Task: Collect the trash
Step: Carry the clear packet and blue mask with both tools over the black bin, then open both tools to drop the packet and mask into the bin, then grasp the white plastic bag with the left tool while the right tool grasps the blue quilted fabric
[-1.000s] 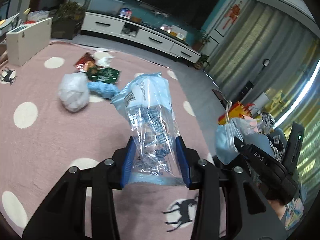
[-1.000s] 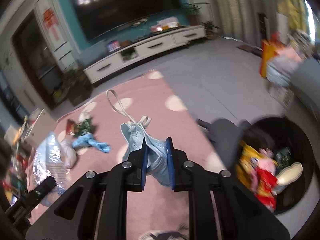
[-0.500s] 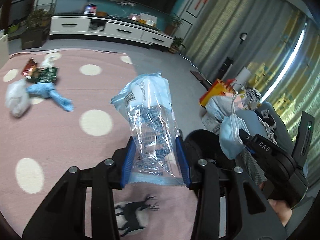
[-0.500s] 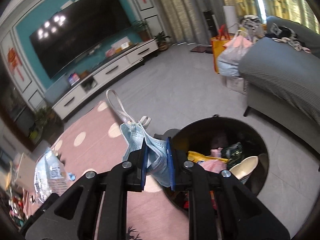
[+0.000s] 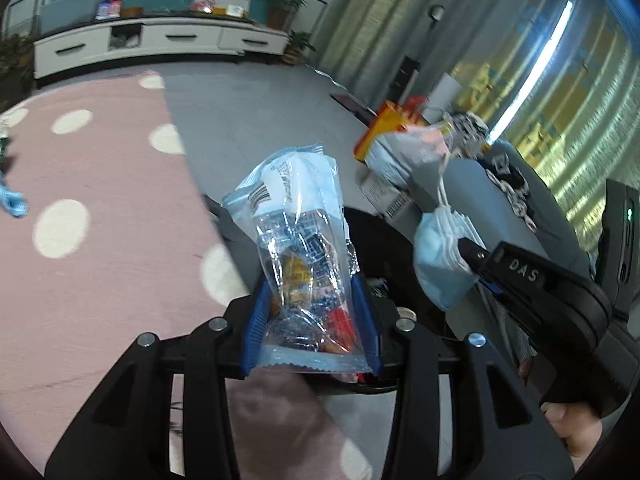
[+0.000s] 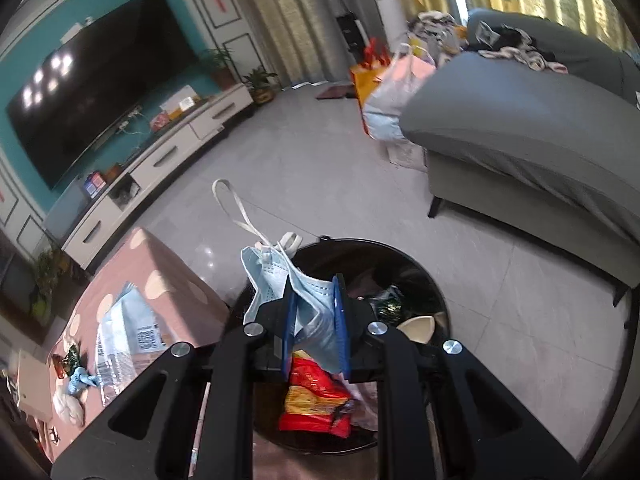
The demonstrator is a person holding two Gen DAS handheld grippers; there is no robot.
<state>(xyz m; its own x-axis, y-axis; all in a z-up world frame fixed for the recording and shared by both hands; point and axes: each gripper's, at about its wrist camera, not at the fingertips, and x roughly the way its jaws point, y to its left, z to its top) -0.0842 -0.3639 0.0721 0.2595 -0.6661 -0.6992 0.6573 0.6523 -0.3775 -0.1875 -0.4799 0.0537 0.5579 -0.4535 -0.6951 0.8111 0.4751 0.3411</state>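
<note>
My left gripper is shut on a clear blue plastic wrapper and holds it over the near rim of the black trash bin. My right gripper is shut on a light blue face mask with white ear loops, held right above the open bin. The bin holds a red and yellow snack bag and other trash. In the left wrist view the right gripper with the mask is at the right. The wrapper shows in the right wrist view at the left.
The bin stands on grey floor between the pink dotted rug and a grey sofa. More trash lies on the rug far left. Bags stand by the sofa's end. A white TV cabinet lines the far wall.
Both grippers have swung right, away from the rug, and moved in over the bin. The bin has grown larger and now lies directly under the mask. Both holds are unchanged.
</note>
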